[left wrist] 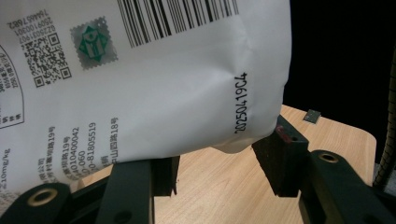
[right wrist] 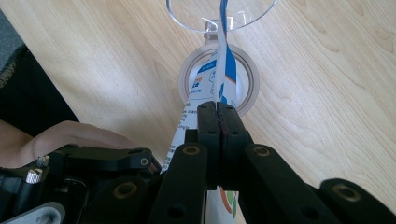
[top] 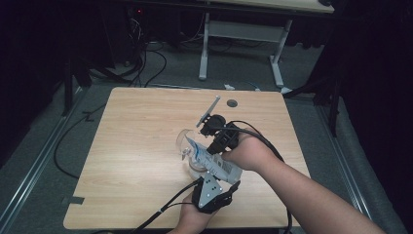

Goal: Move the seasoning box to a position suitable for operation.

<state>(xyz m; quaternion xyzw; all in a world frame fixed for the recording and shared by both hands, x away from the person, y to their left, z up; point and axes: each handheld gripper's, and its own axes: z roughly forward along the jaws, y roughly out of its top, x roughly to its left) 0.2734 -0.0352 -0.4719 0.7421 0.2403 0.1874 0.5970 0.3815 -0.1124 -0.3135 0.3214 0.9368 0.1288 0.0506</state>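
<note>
Between both grippers — pouch [top: 214, 163] pinched by right gripper [right wrist: 218, 116], cradled by half-open left gripper [left wrist: 215, 163] — long axis tilting toward glass [top: 187, 141].

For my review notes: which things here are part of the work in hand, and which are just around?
In the job:
white pouch
clear glass
left gripper
right gripper

Just around:
table
desk frame behind
floor cables

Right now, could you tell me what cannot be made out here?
High view: whether anything pours from the pouch into the clear glass; too small and dim.
Left gripper view: whether the left gripper presses the pouch; the pouch covers one pad.
Right gripper view: the clear glass's far rim, cut off by the top edge.
</note>
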